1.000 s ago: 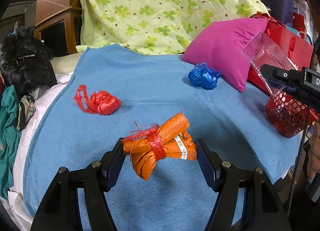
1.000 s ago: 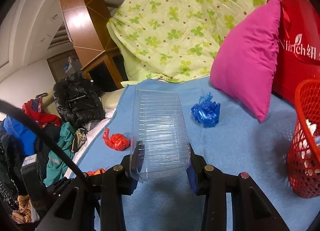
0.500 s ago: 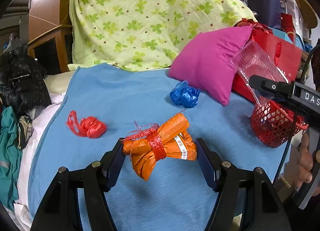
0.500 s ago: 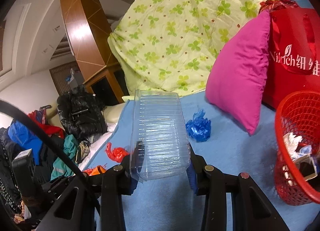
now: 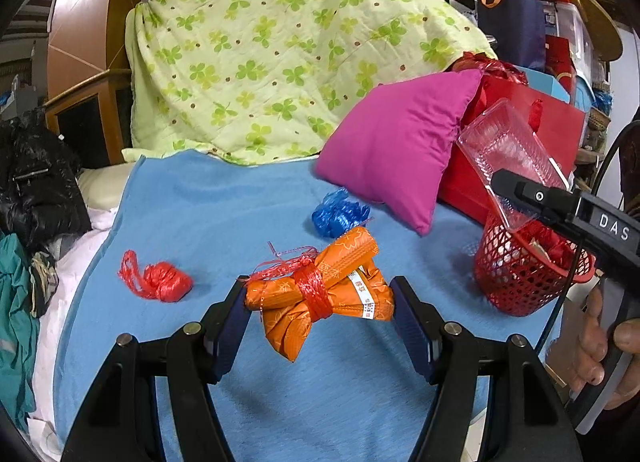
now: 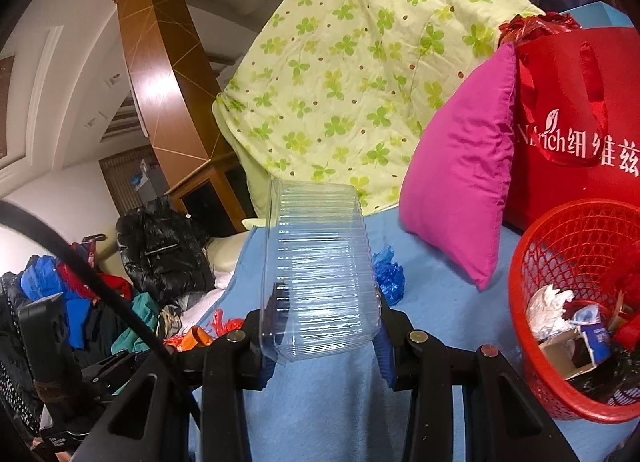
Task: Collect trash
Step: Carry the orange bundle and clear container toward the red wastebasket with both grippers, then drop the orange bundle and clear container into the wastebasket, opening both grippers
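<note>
My left gripper [image 5: 318,302] is shut on an orange bundle [image 5: 320,294] tied with red string, held above the blue blanket [image 5: 224,206]. My right gripper [image 6: 322,322] is shut on a clear ribbed plastic container [image 6: 320,274], which stands upright between the pads; the same clear container [image 5: 508,150] shows at the right of the left wrist view. A red mesh basket [image 6: 560,246] with paper scraps and a small box inside stands at the right, also seen as the basket [image 5: 516,282] from the left. A crumpled blue bag [image 5: 338,216] and a red bag [image 5: 158,280] lie on the blanket.
A magenta pillow [image 5: 400,158] leans against a red shopping bag [image 6: 580,122] behind the basket. A green clover quilt [image 5: 280,54] is draped at the back. Dark clothes [image 5: 36,182] pile up at the left edge. A hand [image 5: 600,346] grips the right tool.
Both grippers have risen and drifted toward the right, each keeping its load. The red basket has come closer and its contents now show in the right wrist view.
</note>
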A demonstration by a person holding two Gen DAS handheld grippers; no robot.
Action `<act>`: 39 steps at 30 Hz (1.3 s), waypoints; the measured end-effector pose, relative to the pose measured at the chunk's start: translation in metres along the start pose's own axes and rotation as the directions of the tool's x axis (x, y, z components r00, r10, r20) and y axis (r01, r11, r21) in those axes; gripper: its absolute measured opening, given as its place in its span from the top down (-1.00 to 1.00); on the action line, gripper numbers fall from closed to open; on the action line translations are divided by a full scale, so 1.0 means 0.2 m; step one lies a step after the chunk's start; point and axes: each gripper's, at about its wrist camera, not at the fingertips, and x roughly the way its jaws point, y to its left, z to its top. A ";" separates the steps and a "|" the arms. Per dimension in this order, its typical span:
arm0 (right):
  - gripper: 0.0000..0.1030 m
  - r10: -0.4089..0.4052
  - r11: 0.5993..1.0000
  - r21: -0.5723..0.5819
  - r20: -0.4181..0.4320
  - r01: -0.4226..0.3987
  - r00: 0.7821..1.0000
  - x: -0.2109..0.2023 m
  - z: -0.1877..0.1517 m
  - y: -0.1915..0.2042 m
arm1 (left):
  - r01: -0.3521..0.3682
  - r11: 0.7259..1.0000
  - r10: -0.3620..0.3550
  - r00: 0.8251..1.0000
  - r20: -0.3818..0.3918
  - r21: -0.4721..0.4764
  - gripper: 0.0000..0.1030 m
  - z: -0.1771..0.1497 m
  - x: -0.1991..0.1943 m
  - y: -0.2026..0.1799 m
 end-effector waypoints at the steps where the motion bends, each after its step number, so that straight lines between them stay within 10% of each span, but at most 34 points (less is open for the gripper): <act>1: 0.19 0.001 1.000 0.001 0.003 -0.001 1.000 -0.01 0.00 0.00 | 0.001 1.000 -0.001 1.000 0.005 0.005 -0.37 0.01 0.00 -0.01; 39: 0.19 -0.094 0.993 0.087 0.154 0.081 0.984 -0.33 0.09 -0.27 | 0.090 0.991 -0.102 0.986 0.130 0.100 -0.37 0.32 -0.08 -0.38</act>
